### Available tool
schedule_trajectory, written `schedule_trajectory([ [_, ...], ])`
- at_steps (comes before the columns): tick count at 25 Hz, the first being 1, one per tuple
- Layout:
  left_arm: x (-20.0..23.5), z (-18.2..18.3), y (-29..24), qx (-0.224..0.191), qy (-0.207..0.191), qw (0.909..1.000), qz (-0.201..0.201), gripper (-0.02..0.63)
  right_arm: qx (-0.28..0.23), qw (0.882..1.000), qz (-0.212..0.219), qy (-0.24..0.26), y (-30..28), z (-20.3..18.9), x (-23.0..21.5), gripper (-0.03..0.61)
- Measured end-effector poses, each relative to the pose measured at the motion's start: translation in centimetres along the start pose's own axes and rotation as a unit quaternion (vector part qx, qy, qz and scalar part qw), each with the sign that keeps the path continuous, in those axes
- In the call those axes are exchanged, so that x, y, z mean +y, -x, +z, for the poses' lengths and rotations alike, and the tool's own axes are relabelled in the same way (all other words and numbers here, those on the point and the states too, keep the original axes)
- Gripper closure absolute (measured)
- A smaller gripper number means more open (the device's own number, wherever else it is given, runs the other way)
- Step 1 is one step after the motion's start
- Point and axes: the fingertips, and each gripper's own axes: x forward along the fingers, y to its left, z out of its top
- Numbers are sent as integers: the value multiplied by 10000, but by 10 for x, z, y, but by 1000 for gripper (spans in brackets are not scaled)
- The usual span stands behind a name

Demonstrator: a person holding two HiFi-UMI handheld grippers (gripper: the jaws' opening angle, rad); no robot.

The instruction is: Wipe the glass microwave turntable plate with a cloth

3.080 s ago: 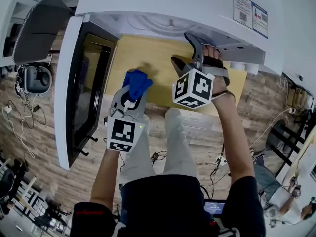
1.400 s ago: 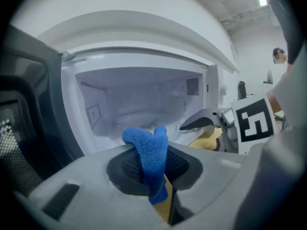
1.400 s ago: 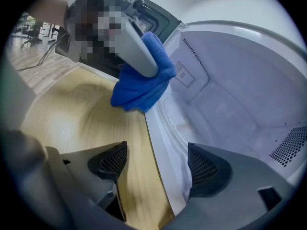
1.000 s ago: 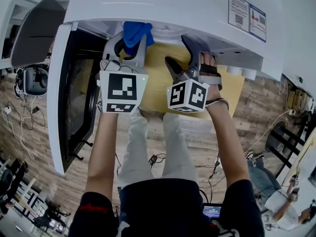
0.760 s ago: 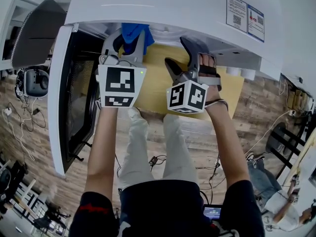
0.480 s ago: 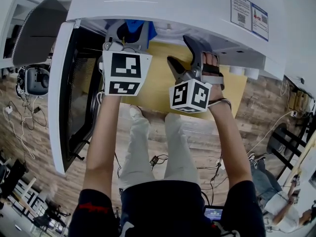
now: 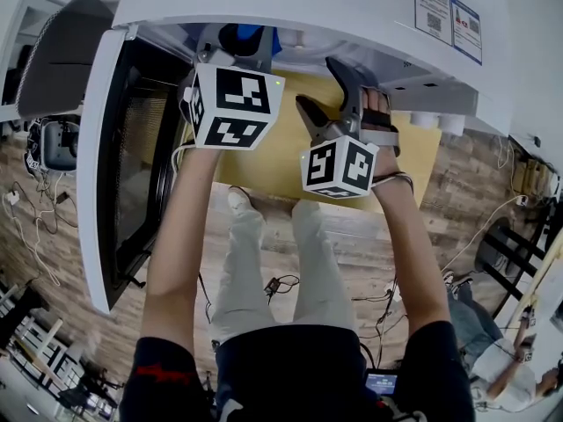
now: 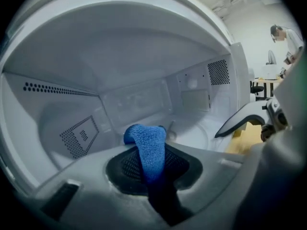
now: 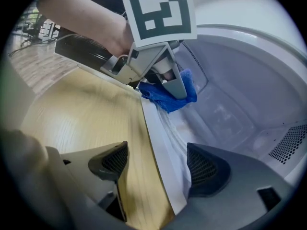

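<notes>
Cloth [image 8: 146, 150]: 1, blue, pinched into a strip. In L gripper view its long axis runs from lower centre up along the jaws. The folded free end points into the microwave [image 7: 290, 7] cavity, twd the back wall. In R gripper view the same cloth [image 9: 168, 95] bunches out past the L jaw tips at upper centre, just over the cavity's front lip. Can't tell if it touches the plate.

Plate [image 9: 225, 116]: 1, glass, faint. It lies flat on the cavity floor at right of R gripper view. Round, so no long axis.

L gripper [image 8: 151, 169]: jaws clamped tight on the cloth, no gap showing either side. In head view it [image 7: 236, 49] sits at upper centre w/ its tips under the microwave's top edge.

R gripper [image 9: 157, 152]: jaws spread wide, nothing betw them. Behind the gap are the tan tabletop [image 9: 76, 119] and the white front sill. Contact w/ either: can't tell. In head view it [image 7: 318, 84] is just right of the L one, outside the cavity.

Count: 2 grippers, 1 microwave, 1 door [image 7: 123, 165], swung open at frame left.
</notes>
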Motion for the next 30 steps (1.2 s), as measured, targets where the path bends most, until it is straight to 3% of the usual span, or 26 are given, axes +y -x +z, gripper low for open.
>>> schedule_trajectory([
  [10, -3, 1, -12, 56, -381, 9993, -12, 557, -42, 10000, -43, 32, -1, 1, 1, 230],
  [21, -13, -1, -10, -220, -868, 9960, -35, 557, -87, 9998, -184, -17, 0, 0, 1, 230],
  [30, -15, -2, -11, -130, -966, 9952, -109, 558, -121, 9997, -213, -13, 0, 0, 0, 230],
])
